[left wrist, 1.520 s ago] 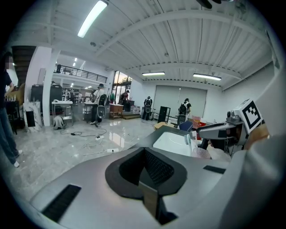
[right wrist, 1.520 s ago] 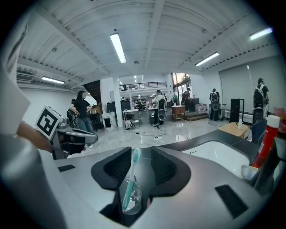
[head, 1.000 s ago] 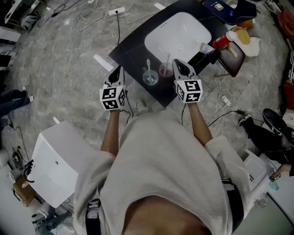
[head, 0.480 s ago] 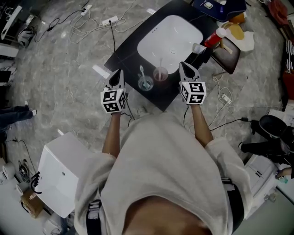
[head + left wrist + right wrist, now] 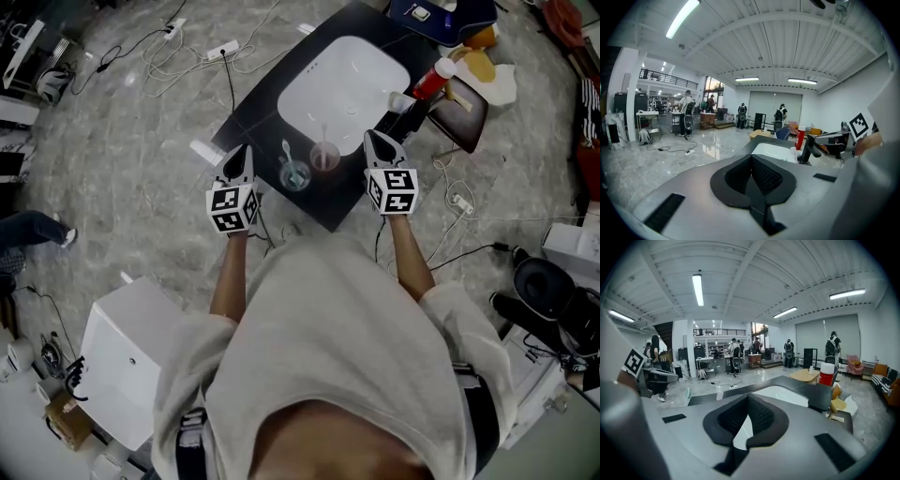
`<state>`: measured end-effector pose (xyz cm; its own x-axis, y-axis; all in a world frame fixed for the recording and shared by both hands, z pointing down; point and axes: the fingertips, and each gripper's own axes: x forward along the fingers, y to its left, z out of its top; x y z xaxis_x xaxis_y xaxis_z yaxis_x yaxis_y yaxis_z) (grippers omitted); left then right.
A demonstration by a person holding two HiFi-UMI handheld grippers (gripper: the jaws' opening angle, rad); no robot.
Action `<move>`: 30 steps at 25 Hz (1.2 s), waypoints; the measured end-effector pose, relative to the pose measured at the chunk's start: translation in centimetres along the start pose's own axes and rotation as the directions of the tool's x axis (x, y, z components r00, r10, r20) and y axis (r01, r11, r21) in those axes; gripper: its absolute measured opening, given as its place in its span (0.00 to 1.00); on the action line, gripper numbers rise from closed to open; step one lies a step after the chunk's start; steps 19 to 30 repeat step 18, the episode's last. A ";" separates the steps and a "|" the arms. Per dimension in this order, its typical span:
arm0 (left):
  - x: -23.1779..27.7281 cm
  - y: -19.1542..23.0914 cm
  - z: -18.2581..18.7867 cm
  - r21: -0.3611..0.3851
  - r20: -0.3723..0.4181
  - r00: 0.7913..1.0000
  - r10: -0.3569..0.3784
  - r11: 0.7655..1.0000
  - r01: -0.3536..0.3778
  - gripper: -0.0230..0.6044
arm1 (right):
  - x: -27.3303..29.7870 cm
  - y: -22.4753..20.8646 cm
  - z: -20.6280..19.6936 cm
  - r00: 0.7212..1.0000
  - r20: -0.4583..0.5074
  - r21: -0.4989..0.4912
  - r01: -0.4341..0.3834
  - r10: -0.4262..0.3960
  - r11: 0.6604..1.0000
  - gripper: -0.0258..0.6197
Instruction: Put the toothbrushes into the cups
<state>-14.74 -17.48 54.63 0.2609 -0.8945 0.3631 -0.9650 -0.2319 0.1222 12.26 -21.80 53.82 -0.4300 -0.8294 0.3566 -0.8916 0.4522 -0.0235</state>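
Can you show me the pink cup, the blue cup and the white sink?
pink cup (image 5: 328, 160): head view, on its pink body.
blue cup (image 5: 297, 178): head view, on its see-through body.
white sink (image 5: 342, 84): head view, on the bare middle of its bowl.

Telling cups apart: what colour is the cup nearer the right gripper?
The cup is pink; head view.

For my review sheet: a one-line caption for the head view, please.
Left gripper and right gripper, both shut and empty, flank two toothbrush-holding cups on the counter by the sink.

There are two cups, a blue cup (image 5: 295, 175) and a pink cup (image 5: 325, 157), two toothbrushes (image 5: 286, 150), one sink (image 5: 342, 80) and one red bottle (image 5: 431, 82).
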 end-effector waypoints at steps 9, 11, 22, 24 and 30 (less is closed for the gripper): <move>0.0 0.2 -0.5 -0.001 -0.009 1.000 0.006 1.000 -0.006 0.08 | 0.5 0.6 0.0 1.000 -0.009 -0.023 -0.014 0.014 1.000 0.06; 0.1 0.2 -0.4 -0.002 -0.008 1.000 0.006 1.000 -0.006 0.08 | 0.6 0.6 -0.1 1.000 -0.009 -0.023 -0.015 0.015 1.000 0.06; 0.1 0.5 -0.5 -0.003 -0.009 1.000 0.003 1.000 -0.003 0.08 | 0.8 1.4 -0.1 1.000 -0.014 -0.023 -0.020 0.020 1.000 0.06; 0.1 0.5 -0.5 -0.003 -0.009 1.000 0.003 1.000 -0.003 0.08 | 0.8 1.4 -0.1 1.000 -0.014 -0.023 -0.020 0.020 1.000 0.06; 0.1 0.5 -0.5 -0.003 -0.009 1.000 0.003 1.000 -0.003 0.08 | 0.8 1.4 -0.1 1.000 -0.014 -0.023 -0.020 0.020 1.000 0.06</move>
